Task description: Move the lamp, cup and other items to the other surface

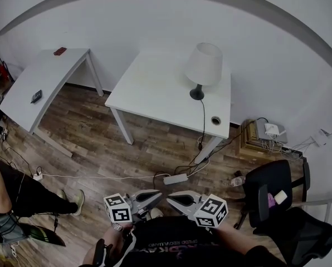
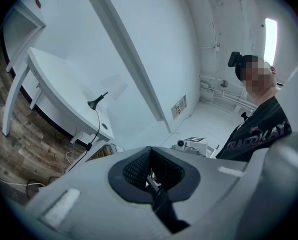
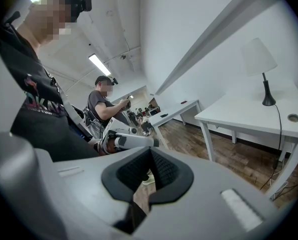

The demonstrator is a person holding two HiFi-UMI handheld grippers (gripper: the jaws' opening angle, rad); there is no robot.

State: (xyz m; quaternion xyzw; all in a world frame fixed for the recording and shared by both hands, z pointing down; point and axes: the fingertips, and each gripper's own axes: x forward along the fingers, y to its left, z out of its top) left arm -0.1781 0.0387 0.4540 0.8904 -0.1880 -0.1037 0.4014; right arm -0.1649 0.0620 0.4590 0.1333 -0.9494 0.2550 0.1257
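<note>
You seem to have moved nothing yet: far from the lamp [image 1: 202,70] on its surface [image 1: 152,88], your left hand-held gripper [image 1: 157,196] and right hand-held gripper [image 1: 171,197] are closed, empty.

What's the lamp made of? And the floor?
The lamp shade looks like matte white fabric or paper. Its base looks like black metal or plastic, slightly glossy. The floor looks like wood planks or laminate: brown grain, visible board seams.

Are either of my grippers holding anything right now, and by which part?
Nothing is held: the left gripper and the right gripper are both shut and empty, away from the lamp.
</note>
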